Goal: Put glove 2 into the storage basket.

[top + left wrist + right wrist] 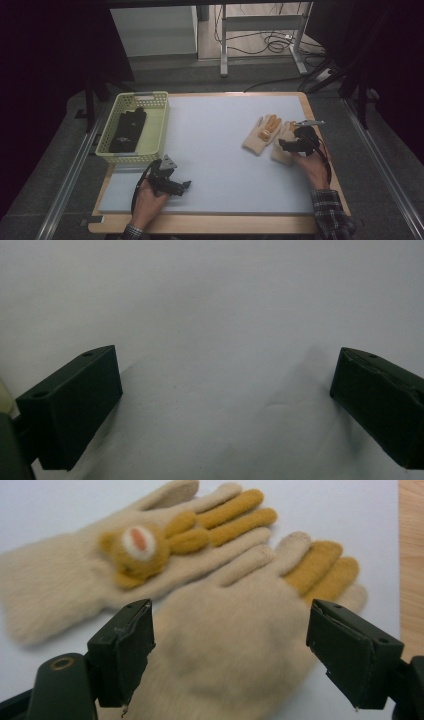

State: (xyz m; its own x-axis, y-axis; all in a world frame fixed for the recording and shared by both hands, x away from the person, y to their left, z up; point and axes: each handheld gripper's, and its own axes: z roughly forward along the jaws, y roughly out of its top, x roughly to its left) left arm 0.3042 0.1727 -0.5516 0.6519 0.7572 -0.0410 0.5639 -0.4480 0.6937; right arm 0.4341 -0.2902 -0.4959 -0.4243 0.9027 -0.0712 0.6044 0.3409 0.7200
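2 gloves [150, 570] lie soft and light on the table [210, 145]. The right claw [230, 645] gapes over the near one's palm; pinch there. The left claw [225, 405] hangs open, empty.

Two cream gloves [210, 645] with mustard fingers, flat side by side, one [100, 575] bearing a bear face.

Lab or recording room, dim. Wood-edged worktop [320, 150] with a pale grey mat [215, 150], metal rails [65, 185] along both sides, dark curtains [45, 60] around, loose cables [272, 42] on the floor beyond a metal desk frame [260, 22].
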